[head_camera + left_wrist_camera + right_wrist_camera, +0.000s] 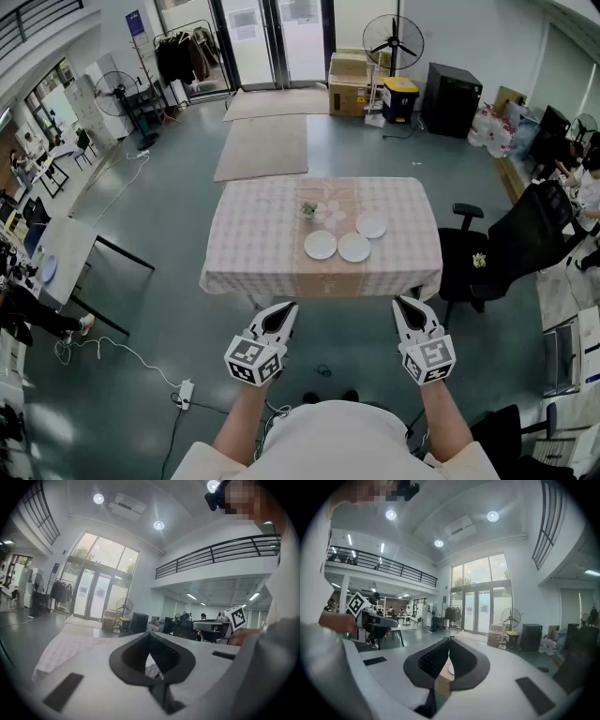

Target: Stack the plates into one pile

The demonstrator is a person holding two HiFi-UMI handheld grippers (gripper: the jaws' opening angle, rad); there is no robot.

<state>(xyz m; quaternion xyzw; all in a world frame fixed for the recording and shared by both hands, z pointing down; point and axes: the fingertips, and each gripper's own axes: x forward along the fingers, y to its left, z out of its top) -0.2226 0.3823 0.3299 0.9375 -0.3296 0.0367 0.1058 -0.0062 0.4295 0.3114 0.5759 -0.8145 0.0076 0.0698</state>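
Note:
Three white plates lie apart on the table (pixel 262 234), which has a checked cloth: one at the left (pixel 320 245), one in the middle (pixel 353 247), one farther back at the right (pixel 371 225). Both grippers hang in the air in front of the table's near edge, well short of the plates. My left gripper (pixel 286 307) is shut with nothing in it, and its tips meet in the left gripper view (pixel 150 633). My right gripper (pixel 403 302) is shut and empty too, its jaws closed together in the right gripper view (pixel 449 638).
A small flower decoration (pixel 308 210) stands on the table behind the plates. A black office chair (pixel 511 248) is right of the table. A desk (pixel 66 248) stands at the left. A power strip with cable (pixel 184 391) lies on the floor near my left side.

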